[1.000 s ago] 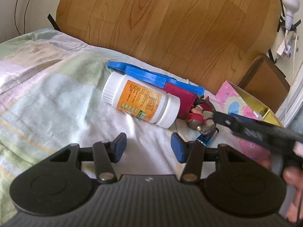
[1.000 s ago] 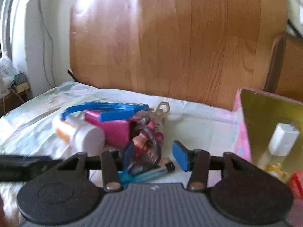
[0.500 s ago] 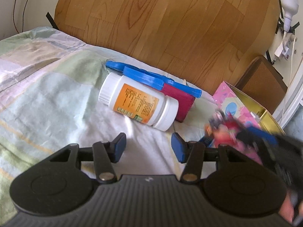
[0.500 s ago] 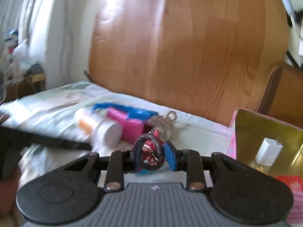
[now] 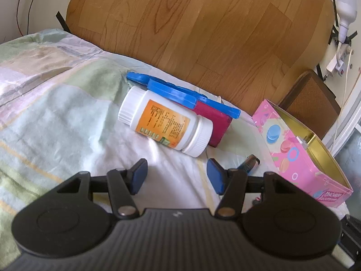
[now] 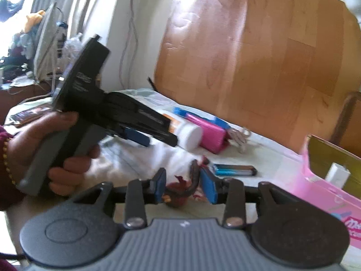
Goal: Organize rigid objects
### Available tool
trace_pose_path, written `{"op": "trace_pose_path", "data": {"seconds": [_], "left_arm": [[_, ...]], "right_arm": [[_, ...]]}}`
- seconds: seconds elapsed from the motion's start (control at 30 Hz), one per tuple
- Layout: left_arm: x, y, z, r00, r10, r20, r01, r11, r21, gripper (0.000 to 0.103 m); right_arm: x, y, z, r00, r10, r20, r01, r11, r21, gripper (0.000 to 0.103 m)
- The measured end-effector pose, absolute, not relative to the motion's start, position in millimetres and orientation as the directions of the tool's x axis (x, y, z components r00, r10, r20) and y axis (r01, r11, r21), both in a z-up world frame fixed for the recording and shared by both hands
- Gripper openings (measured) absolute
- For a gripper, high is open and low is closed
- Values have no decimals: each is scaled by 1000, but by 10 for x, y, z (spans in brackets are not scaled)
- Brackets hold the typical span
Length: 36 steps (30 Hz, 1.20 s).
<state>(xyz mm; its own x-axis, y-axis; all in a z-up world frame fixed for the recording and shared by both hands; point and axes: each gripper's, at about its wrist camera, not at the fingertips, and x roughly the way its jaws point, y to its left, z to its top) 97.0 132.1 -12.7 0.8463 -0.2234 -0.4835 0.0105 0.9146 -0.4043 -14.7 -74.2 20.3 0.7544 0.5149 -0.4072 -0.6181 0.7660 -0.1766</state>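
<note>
A white pill bottle (image 5: 165, 127) with an orange label lies on the bed sheet, against a magenta case (image 5: 214, 122) and a blue plastic piece (image 5: 180, 93). My left gripper (image 5: 176, 175) is open and empty just in front of the bottle. A blue lighter (image 5: 249, 163) lies to its right. My right gripper (image 6: 182, 186) is shut on a small red figurine keychain (image 6: 180, 195), held above the sheet. The pink tin box (image 6: 334, 185) stands open to the right, with a white charger (image 6: 337, 175) inside. The bottle (image 6: 187, 133) and lighter (image 6: 234, 170) show beyond.
A wooden headboard (image 5: 203, 29) stands behind the objects. A metal key clip (image 6: 241, 136) lies beside the magenta case. The hand holding the left gripper (image 6: 97, 117) fills the left of the right wrist view. A brown cabinet (image 5: 309, 99) stands behind the box.
My right gripper closed on the figurine keychain and lifted it off the sheet, swinging back and right out of the left view. My left gripper stayed open, almost still.
</note>
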Motion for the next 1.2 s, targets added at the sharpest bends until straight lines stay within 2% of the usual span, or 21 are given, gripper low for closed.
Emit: {"op": "trace_pose_path", "data": {"seconds": [0.1,0.17,0.37,0.6,0.73,1.07,1.17,1.2], "left_arm": [[963,1347,-134,847,-229,-480,2,904,-427,60],[957,1365,-139,848,-234,-476,-2,896,-443,60],[942,1381,-144,849,-241,-471,-7,884,-467,60],[935,1378,-145,849,-238,-471,-10,885,-465,61],[932,1380,-145,850,-238,-471,-9,886,-464,61],[907,1337,-117,856,-235,-461,14,900,-435,66],[896,1328,-109,859,-232,-457,19,906,-423,66],[892,1323,-105,860,-230,-456,21,908,-419,66]], "right_arm": [[-193,-668,208,709,562,-425,-666,732,-143,38],[-222,-614,208,682,592,-429,-694,710,-123,44],[-278,-484,193,625,637,-451,-741,666,-87,49],[-319,-631,353,672,643,-367,-713,696,-87,51],[-299,-790,451,732,607,-310,-655,752,-72,53],[-91,-1379,463,835,469,-288,-475,878,55,55],[-60,-1552,432,854,443,-272,-430,896,109,73],[-51,-1600,419,860,436,-266,-417,900,126,83]]}}
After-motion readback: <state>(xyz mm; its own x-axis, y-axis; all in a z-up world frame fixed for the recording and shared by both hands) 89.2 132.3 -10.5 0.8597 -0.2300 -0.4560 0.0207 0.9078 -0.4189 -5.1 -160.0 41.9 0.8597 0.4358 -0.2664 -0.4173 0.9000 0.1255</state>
